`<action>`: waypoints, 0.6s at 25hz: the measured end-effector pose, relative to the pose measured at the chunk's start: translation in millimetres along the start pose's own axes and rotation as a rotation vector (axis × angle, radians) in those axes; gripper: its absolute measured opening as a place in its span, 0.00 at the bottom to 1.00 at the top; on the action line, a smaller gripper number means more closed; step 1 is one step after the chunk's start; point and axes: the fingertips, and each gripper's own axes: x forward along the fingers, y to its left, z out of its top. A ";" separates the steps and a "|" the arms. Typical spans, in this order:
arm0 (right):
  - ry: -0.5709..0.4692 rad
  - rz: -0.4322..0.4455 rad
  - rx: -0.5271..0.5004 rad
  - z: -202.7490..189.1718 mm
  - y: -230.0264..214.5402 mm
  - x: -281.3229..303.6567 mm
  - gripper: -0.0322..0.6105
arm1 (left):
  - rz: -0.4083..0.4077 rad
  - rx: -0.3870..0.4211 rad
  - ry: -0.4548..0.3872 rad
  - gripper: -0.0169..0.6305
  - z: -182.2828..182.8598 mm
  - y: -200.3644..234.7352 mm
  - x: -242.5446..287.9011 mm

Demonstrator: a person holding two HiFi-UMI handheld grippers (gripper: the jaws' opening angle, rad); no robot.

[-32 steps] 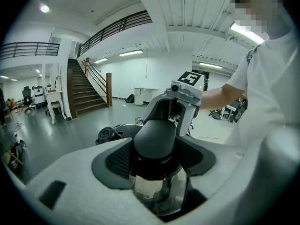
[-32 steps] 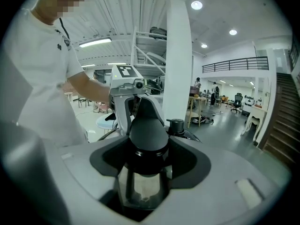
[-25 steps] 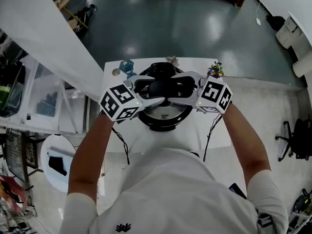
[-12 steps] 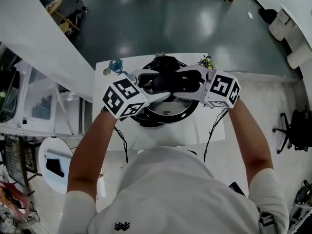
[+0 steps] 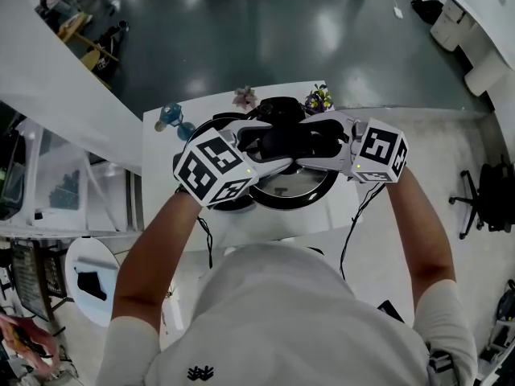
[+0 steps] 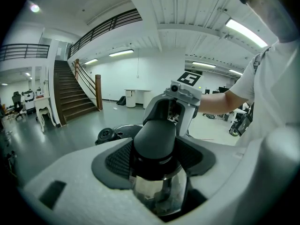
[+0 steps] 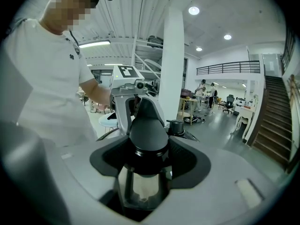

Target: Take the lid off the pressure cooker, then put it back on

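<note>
The pressure cooker's lid (image 5: pixel 296 185), steel with a black rim, hangs above the white table (image 5: pixel 165 207), held by its black knob (image 5: pixel 278 141). My left gripper (image 5: pixel 257 145) and right gripper (image 5: pixel 310 139) are both shut on that knob from opposite sides. The lid sits off to the right of the black cooker body (image 5: pixel 229 203), which the left gripper's marker cube mostly hides. In the left gripper view the jaws clamp the knob (image 6: pixel 155 137), with shiny metal below it. The right gripper view shows the same knob (image 7: pixel 147 134) between its jaws and the other gripper facing it.
Two small flower pots (image 5: pixel 244 97) (image 5: pixel 319 99) and a blue object (image 5: pixel 170 117) stand along the table's far edge. A white round stool (image 5: pixel 88 276) is on the floor to the left and an office chair (image 5: pixel 491 207) to the right.
Both grippers have carried the lid to the right and slightly up, off the centre of the cooker body. Their hold on the knob is unchanged.
</note>
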 end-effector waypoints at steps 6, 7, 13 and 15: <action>-0.001 -0.008 0.003 -19.0 3.6 -30.9 0.48 | -0.006 0.000 0.002 0.47 9.4 -19.3 30.0; -0.003 -0.007 0.006 -22.5 4.1 -35.3 0.47 | -0.008 -0.002 0.004 0.47 10.3 -22.0 34.8; -0.009 0.000 0.016 -43.2 10.3 -61.2 0.47 | -0.011 -0.009 0.016 0.47 14.9 -40.8 62.7; -0.009 0.003 0.022 -51.6 13.3 -69.3 0.47 | -0.011 -0.016 0.019 0.47 14.8 -47.9 72.3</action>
